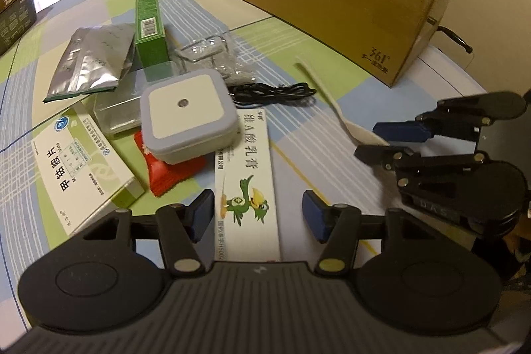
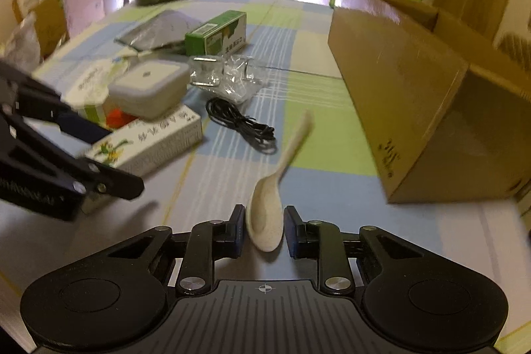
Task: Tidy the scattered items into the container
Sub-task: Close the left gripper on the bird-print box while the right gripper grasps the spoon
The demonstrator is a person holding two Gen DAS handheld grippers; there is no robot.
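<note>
We hold our right gripper (image 2: 265,229) low over the checked tablecloth (image 2: 318,128), its jaws narrowed around the bowl of a cream plastic spoon (image 2: 267,223). The blue pads sit just beside the bowl on either side; we cannot tell whether they actually press on it. The spoon's handle points away from us toward the cardboard box (image 2: 415,95), which stands open-topped on the right side of the table.

Our left gripper (image 1: 257,213) has its jaws spread wide and holds nothing. Between its fingers lies a long white medicine carton with a green bird (image 1: 245,184). Resting on the far end of that carton is a square grey-rimmed night light (image 1: 187,118), which also overlaps a red packet (image 1: 166,170). To the left lies a green-and-white tablet box (image 1: 83,165), and behind the light a clear plastic case (image 1: 114,115).

Further back we see silver foil pouches (image 1: 89,62), a green carton (image 1: 151,32) with a barcode, and crumpled clear packaging (image 1: 212,55). A coiled black cable (image 1: 272,92) lies between the night light and the spoon. None of these items is in the box.
</note>
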